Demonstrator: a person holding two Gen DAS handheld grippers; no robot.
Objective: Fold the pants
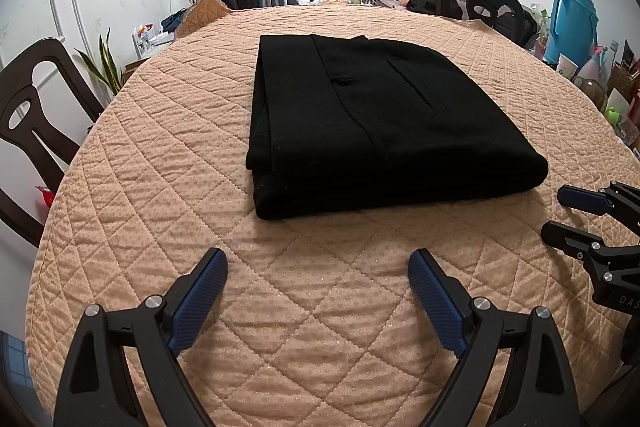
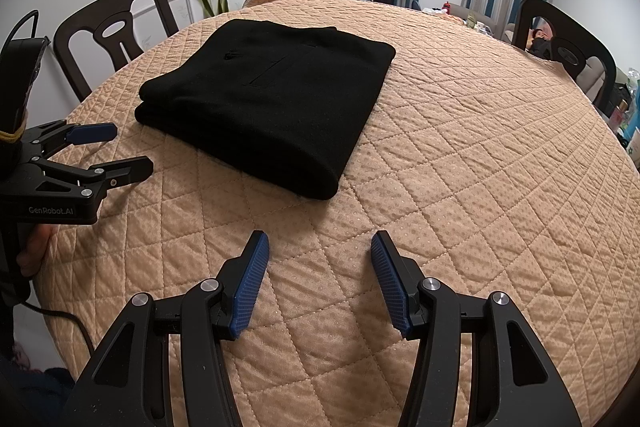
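Black pants [image 1: 384, 119] lie folded mid-tabletop [image 1: 304, 307]; both tools, left [image 1: 318, 301] and right [image 2: 320, 281], gape wide, empty, near its front edge; any tidying should press lightly.

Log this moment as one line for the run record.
pants: folded, flat on quilted table cover | left tongs: open, empty | right tongs: open, empty | neither touching pants

The black woollen pants [image 1: 384, 123] lie folded into a thick, squarish stack of several layers. They rest flat, with a slit pocket and a small button showing on the top layer.
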